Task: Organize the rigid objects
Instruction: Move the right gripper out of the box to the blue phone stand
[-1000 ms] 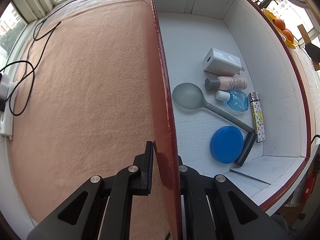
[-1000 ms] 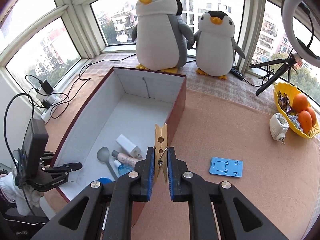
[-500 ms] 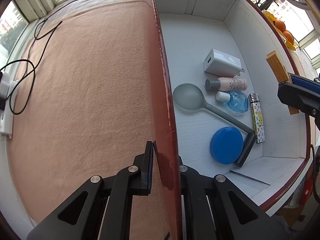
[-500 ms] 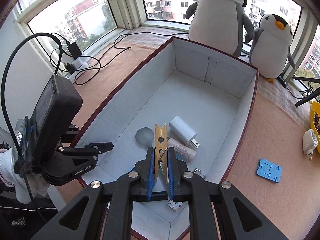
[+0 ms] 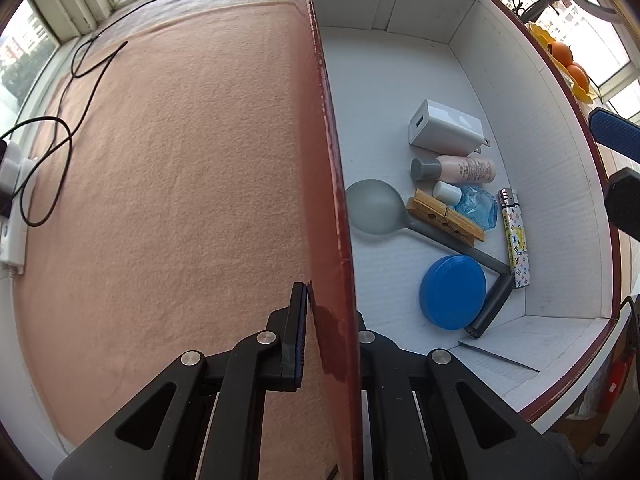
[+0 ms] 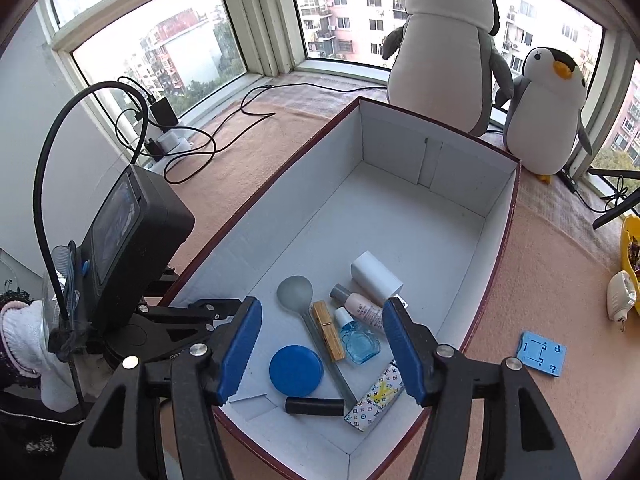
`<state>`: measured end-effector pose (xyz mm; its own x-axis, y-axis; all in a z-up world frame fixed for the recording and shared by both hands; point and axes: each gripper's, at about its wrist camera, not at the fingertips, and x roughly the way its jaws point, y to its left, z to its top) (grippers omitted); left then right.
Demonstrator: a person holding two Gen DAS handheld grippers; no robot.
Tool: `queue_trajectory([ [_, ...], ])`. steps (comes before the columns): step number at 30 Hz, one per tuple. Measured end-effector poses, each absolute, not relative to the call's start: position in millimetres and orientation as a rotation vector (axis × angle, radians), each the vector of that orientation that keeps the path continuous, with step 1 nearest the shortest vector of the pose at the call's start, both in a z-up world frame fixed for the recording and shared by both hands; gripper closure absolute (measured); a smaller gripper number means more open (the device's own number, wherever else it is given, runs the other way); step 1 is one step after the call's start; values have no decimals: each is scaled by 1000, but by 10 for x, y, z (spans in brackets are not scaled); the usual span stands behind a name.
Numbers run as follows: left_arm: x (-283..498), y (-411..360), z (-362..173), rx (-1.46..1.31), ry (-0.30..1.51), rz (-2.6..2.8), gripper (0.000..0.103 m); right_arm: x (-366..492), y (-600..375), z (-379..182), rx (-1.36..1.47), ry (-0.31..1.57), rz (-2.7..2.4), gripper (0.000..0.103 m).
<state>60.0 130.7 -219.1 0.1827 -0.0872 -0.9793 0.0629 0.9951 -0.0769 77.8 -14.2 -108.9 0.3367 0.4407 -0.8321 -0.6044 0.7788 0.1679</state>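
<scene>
A: Clothespin [image 6: 328,336] — where is it, relative to the right gripper [image 6: 322,350]?

B: Just beyond and below the spread fingertips, lying flat on the floor of the box [image 6: 436,160]. It rests across the handle of the grey spoon [image 6: 295,292], touching the blue glass bottle [image 6: 360,340] on its right side.

A: Is the right gripper holding it?

B: No. Its jaws are opening, with nothing between the blue pads; the clothespin lies free beneath them.

A: What else sits near that gripper?

B: A blue round lid [image 6: 296,370] under the left finger, a black cylinder [image 6: 315,406] nearest the camera, a patterned lighter [image 6: 374,402] under the right finger. Farther ahead are a pink bottle [image 6: 362,308] and a white charger [image 6: 376,280]. Off to the right, outside the box on the table [image 6: 552,272], lies a blue flat stand [image 6: 542,354].

A: And the left gripper [image 5: 330,320]?

B: Clamped on the box's red side wall, one finger outside against the wall, the other inside. From its camera the clothespin [image 5: 444,222] lies ahead and to the right, inside the box, well apart from the fingers.

A: Can the right gripper be seen from there?

B: Only a blue pad and a black part at the far right edge, above the box's far wall.
</scene>
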Motion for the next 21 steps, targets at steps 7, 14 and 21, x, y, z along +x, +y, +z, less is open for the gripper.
queue_trajectory([
  [7,604,1303,-2182,-13,1386,-109,96,926,-648,-928,-61,985,581,44],
  [14,608,1292,-2182,-11,1387,-109,96,1241,-1430,-1059,52,1055,368,39],
  [21,612,1282,-2183,-8,1389,-109,96,1461,-2051,-1544,250,1193,221,39],
])
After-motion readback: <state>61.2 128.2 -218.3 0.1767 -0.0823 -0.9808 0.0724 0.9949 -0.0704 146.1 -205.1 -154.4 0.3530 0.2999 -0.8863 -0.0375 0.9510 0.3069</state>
